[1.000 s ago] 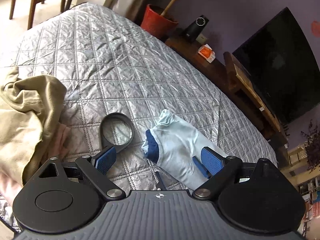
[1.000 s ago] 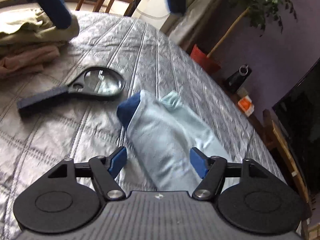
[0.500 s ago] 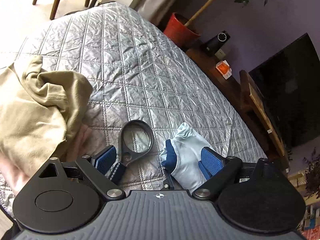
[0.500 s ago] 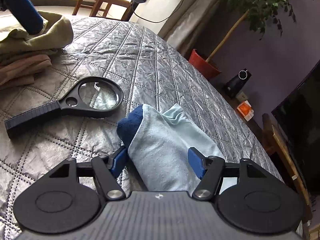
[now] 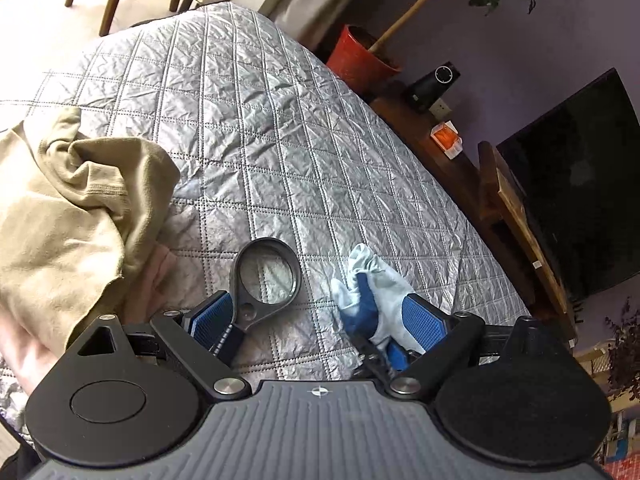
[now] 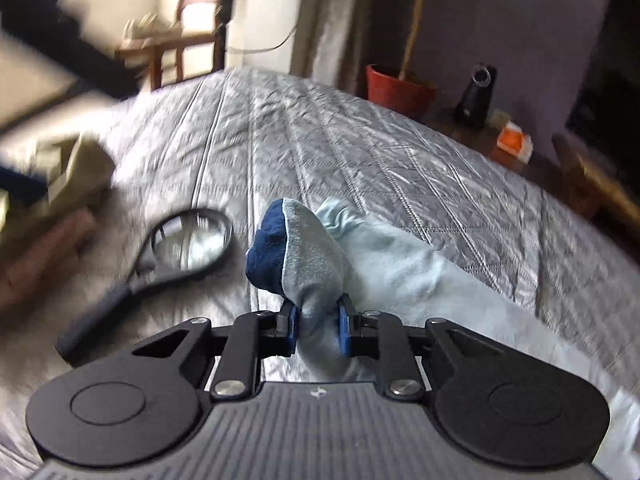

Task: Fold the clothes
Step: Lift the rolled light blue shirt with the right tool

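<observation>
Left wrist view: left hand-held gripper [image 5: 316, 316] hanging wide open over quilted bed [image 5: 280, 140], gripping nothing. Light blue sock [image 5: 380, 292] lying at lower centre-right, partly hidden behind right pad. Magnifying glass [image 5: 266, 276] lying just beside it. Beige garment [image 5: 72, 216] sitting crumpled at left edge, pink cloth beneath cut off.

Right wrist view: right hand-held gripper [image 6: 318, 330] pinching sock's [image 6: 316, 268] navy-toed end, raising it; rest trailing toward lower right. Step judged: folding sock over. Next move calling for carrying pinched end across remaining length. Left side of frame motion-blurred; sock's far end cut off.
</observation>
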Demonstrator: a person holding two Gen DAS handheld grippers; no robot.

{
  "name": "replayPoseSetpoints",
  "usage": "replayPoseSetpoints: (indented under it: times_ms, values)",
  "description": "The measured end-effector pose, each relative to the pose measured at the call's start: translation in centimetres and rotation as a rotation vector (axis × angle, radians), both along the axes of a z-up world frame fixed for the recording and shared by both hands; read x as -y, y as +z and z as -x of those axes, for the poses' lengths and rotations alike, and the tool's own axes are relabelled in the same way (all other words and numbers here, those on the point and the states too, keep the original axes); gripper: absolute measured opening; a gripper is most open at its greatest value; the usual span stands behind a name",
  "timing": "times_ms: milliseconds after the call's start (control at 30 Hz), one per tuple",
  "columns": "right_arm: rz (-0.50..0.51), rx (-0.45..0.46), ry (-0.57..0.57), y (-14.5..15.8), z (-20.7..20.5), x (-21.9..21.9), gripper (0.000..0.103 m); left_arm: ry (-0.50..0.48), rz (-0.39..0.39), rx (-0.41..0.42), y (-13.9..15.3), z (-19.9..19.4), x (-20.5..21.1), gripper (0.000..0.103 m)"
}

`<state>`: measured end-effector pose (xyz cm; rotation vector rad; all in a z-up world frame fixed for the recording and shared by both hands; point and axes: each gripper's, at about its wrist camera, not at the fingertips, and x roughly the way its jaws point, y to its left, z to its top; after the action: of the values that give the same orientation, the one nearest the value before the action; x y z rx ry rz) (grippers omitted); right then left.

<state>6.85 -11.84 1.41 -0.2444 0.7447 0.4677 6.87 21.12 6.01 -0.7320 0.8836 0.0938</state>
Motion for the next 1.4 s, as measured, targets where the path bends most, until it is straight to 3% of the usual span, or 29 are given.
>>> replayPoseSetpoints:
  times_ms: [167, 400, 533, 667, 900, 1100, 1400]
  values:
    - [-0.279, -0.085, -0.152, 2.5, -0.6, 4.1, 0.016, -0.007, 0.000, 0.001, 0.0, -0.2, 0.5, 0.095]
    - [-0.633, -0.100, -0.396, 5.9, 1.0, 13.7, 0.016, -0.039, -0.002, 0.003, -0.1, -0.5, 1.7, 0.095]
    - [-0.766, -0.071, -0.576, 6.1, 3.2, 20.1, 0.016, -0.066, -0.010, 0.001, -0.2, -0.7, 2.8, 0.095]
    - [-0.846, -0.072, -0.771, 4.3, 4.5, 25.6, 0.015, -0.094, -0.025, -0.001, -0.3, -0.9, 3.7, 0.095]
    - [-0.865, -0.092, -0.975, 1.2, 6.8, 31.2, 0.015, -0.131, -0.051, -0.012, -0.6, -1.3, 5.3, 0.095]
    - [-0.788, -0.096, -1.049, -0.1, 7.6, 32.1, 0.015, -0.180, -0.077, -0.013, -0.8, -1.7, 7.3, 0.095]
    - [-0.770, -0.130, -1.095, -2.5, 8.7, 33.0, 0.015, -0.241, -0.106, -0.016, -1.1, -2.2, 9.7, 0.095]
